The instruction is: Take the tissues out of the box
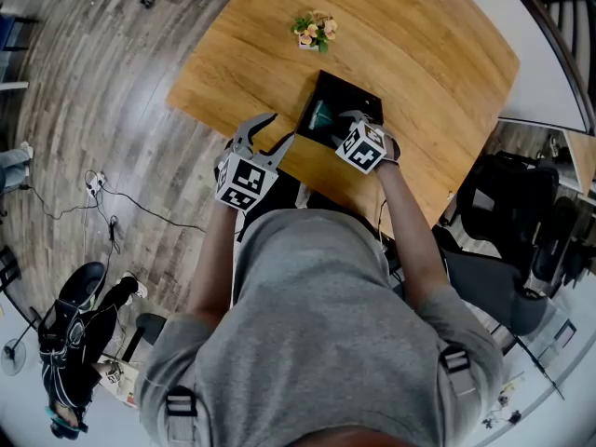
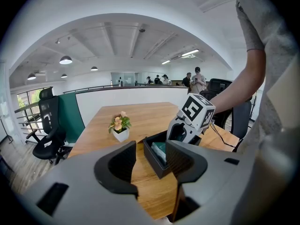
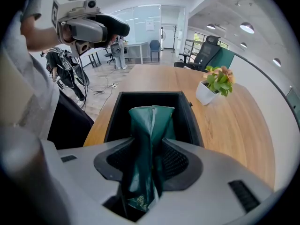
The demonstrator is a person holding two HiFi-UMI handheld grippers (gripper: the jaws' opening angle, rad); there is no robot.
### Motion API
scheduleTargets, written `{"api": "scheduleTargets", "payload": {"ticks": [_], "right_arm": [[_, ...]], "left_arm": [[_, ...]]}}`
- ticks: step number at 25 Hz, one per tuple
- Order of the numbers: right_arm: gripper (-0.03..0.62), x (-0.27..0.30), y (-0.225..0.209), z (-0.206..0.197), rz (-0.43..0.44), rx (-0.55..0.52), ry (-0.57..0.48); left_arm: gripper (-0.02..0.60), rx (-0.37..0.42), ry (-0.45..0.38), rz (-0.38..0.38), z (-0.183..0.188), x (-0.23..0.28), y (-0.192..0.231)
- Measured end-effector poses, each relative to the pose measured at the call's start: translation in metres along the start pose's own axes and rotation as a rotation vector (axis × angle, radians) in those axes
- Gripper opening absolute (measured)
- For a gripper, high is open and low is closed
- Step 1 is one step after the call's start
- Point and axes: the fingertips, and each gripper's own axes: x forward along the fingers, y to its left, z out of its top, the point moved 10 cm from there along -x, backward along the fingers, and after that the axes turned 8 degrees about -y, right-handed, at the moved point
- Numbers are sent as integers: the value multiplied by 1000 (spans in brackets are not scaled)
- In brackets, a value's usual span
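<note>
Squarely between right tongs (image 3: 149,150): tissue pack (image 3: 151,121)

Your head camera looks steeply down from well above, past your chest, onto the wooden tabletop (image 1: 419,54) and the floor (image 1: 93,91) beside it. The camera on your left gripper (image 1: 279,128) faces almost level along its jaws from the tabletop's near edge, with the black box (image 2: 152,161) close ahead. The camera on your right gripper (image 2: 177,132) points down along its jaws into that box, so near that the green tissue pack (image 3: 150,139) fills the foreground. All three views share the box and the flower pot (image 1: 314,32).
</note>
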Motion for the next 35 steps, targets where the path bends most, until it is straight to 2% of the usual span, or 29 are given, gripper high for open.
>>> {"api": "scheduleTargets", "payload": {"ticks": [5, 13, 35], "right_arm": [[160, -8, 6, 5, 12, -19, -10], [129, -22, 10, 11, -30, -47, -61], [67, -78, 37, 2, -129, -145, -198]], "left_arm": [[209, 4, 2, 7, 2, -4, -2], [202, 18, -2, 14, 7, -5, -10], [196, 56, -16, 81, 29, -28, -69]]}}
